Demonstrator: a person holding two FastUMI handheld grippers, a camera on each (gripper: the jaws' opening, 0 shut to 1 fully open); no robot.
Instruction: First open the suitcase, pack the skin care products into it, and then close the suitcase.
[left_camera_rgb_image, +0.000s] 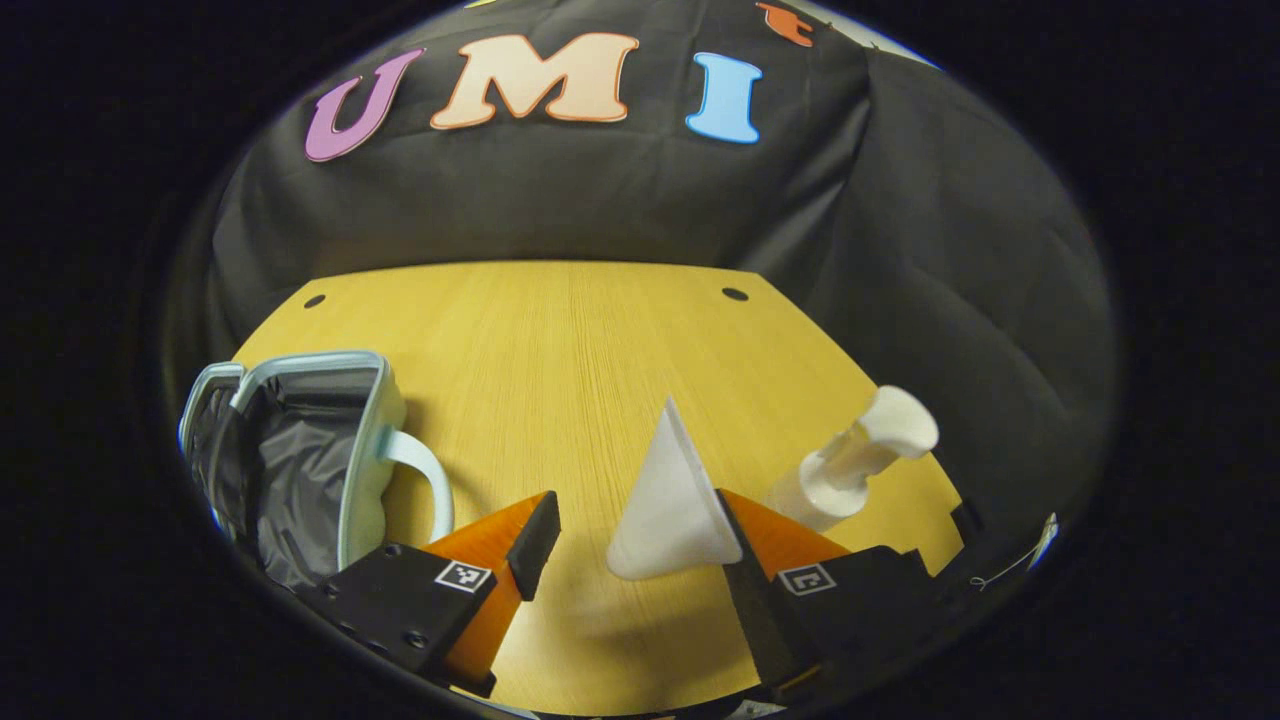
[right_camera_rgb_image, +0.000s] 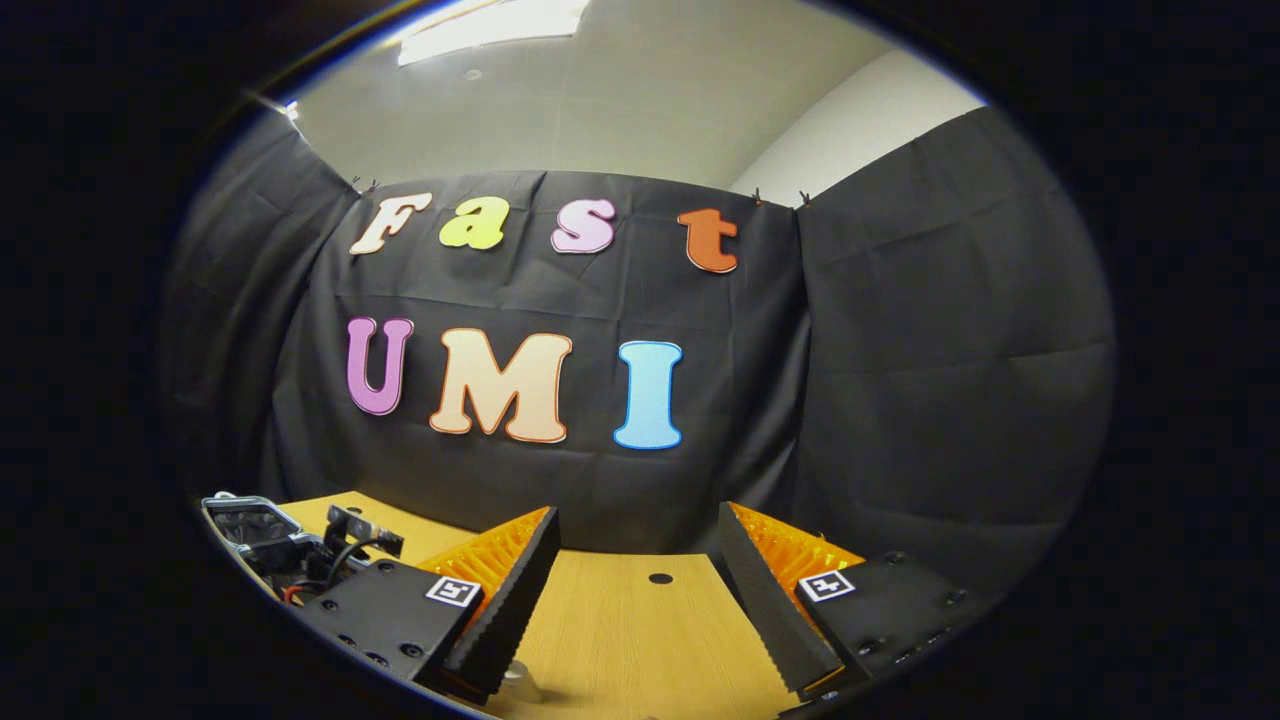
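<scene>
A small light-blue suitcase (left_camera_rgb_image: 370, 440) lies open at the left of the wooden table (left_camera_rgb_image: 560, 330), showing its dark lining and a pale handle. A white tube (left_camera_rgb_image: 672, 500) stands on its wide end between the fingers of my left gripper (left_camera_rgb_image: 635, 510), which is open. The tube touches the right finger and stands apart from the left one. A white pump bottle (left_camera_rgb_image: 850, 460) lies tilted on the table to the right of that finger. In the right gripper view, my right gripper (right_camera_rgb_image: 637, 515) hangs open above the table (right_camera_rgb_image: 620, 620), holding nothing and facing the cloth wall.
The table's far edge meets the black cloth wall, with two small dark holes (left_camera_rgb_image: 735, 294) near that edge. The other gripper's body and cables (right_camera_rgb_image: 290, 550) show at the lower left of the right gripper view. A small pale object (right_camera_rgb_image: 520, 682) sits below the right gripper's left finger.
</scene>
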